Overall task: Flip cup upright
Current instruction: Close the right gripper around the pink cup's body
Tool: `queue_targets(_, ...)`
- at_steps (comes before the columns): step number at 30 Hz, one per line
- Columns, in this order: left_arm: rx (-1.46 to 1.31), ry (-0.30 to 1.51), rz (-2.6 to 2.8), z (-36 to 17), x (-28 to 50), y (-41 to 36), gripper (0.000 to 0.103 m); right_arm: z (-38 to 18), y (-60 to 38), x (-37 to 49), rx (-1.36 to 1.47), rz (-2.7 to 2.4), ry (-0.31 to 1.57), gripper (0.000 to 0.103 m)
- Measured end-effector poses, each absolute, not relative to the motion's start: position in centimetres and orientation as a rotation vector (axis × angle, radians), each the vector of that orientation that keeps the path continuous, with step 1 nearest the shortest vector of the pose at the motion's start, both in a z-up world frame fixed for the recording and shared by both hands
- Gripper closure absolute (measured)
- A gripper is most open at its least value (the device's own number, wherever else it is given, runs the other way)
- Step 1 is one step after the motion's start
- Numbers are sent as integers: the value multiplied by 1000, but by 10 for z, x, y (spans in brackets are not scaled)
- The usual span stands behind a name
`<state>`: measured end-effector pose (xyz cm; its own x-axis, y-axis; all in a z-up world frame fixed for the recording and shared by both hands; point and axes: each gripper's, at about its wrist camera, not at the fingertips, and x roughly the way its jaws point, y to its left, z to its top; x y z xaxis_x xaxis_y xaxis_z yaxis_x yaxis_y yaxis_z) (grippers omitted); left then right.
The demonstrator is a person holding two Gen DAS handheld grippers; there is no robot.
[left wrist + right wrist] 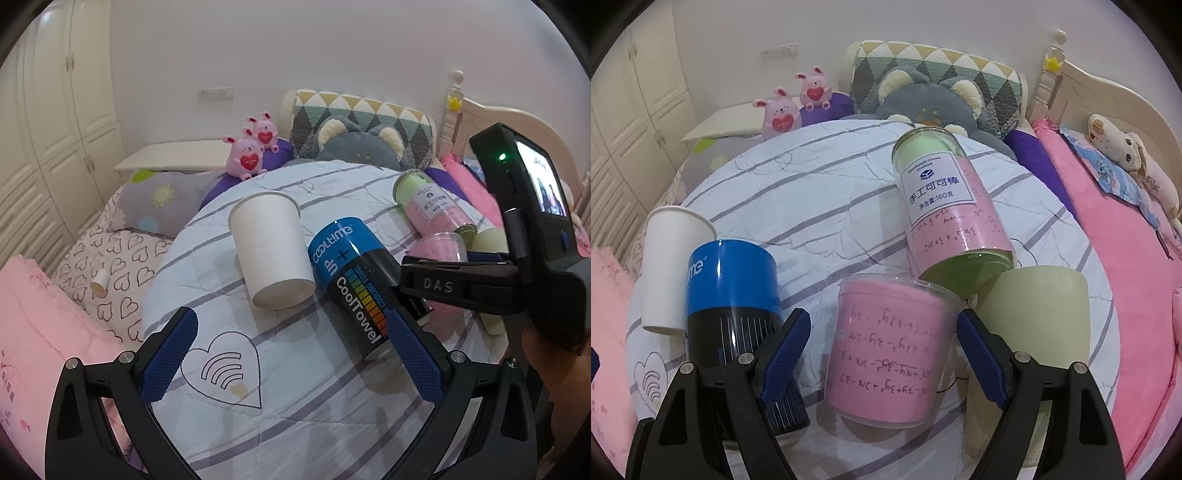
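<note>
On the striped quilt (820, 177), the clear pink-lined plastic cup (890, 350) lies between the right gripper's (882, 332) spread jaws, rim far; left gripper (291, 343) (also spread) faces elsewhere.

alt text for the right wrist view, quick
The open right tool straddles a clear plastic cup lined with pink paper lying on a striped quilt, between a blue-and-black cylindrical can and a pale green cup.

The left gripper (291, 354) fills the bottom of its view, blue-padded jaws spread wide, gripping nothing. The right gripper (882, 354) sits likewise at the lower edge of its own view, jaws apart; in the left view its body enters from the right edge.
</note>
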<state>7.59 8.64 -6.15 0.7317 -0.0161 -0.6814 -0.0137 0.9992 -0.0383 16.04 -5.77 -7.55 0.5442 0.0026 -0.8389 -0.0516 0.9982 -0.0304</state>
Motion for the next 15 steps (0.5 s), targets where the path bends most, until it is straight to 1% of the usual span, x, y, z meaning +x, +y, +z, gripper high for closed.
queue_targets(2,-45,754,2,-62,76,87,0,-73,-58,160,-53,40,997,35)
queue_targets(15,-38,751,14,-59,63,88,0,-68,-59,149,-36,123,1005,35)
